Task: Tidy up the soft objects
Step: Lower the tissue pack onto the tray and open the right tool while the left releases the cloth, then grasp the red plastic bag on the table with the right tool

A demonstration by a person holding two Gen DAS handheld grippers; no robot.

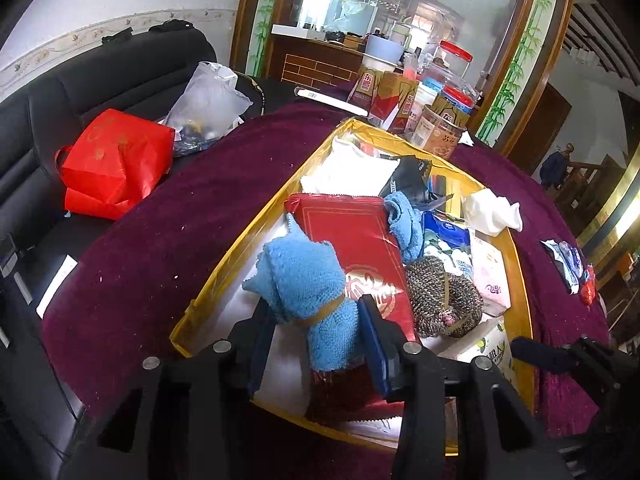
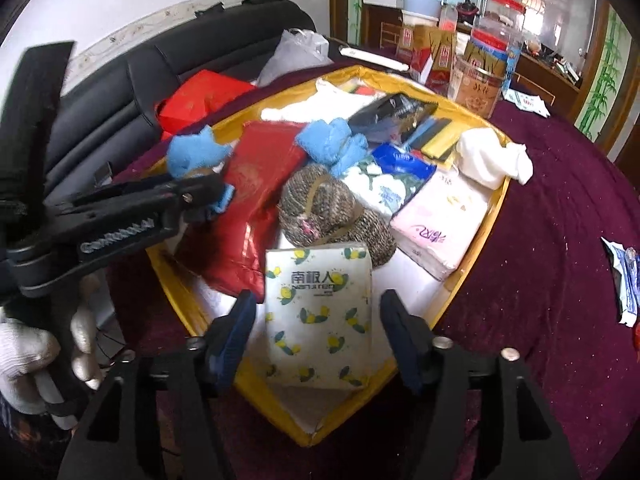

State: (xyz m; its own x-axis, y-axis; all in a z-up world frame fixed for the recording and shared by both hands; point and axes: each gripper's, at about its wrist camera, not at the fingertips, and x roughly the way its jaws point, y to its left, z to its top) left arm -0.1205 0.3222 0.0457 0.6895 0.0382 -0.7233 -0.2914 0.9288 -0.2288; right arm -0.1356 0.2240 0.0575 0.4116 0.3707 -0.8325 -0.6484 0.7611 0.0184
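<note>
A yellow-rimmed tray (image 1: pixel 240 248) (image 2: pixel 400 78) on the maroon tablecloth is packed with soft goods. A rolled blue towel (image 1: pixel 308 280) (image 2: pixel 192 156) with a band round it lies on a red packet (image 1: pixel 352 240). My left gripper (image 1: pixel 318 328) (image 2: pixel 212 196) stands open astride it, with a gap at the left pad. A lemon-print tissue pack (image 2: pixel 320 312) lies at the tray's near corner between the pads of my open right gripper (image 2: pixel 318 316), untouched on both sides. A second blue towel (image 1: pixel 404 224) and a brown knitted roll (image 2: pixel 320 208) lie mid-tray.
A pink tissue pack (image 2: pixel 440 220) and white cloth (image 2: pixel 492 160) sit along the tray's right side. Jars and cartons (image 1: pixel 440 128) stand behind the tray. A red bag (image 1: pixel 116 160) rests on the black sofa. Wrappers (image 2: pixel 624 284) lie on the cloth. A gloved hand (image 2: pixel 24 360) holds the left gripper.
</note>
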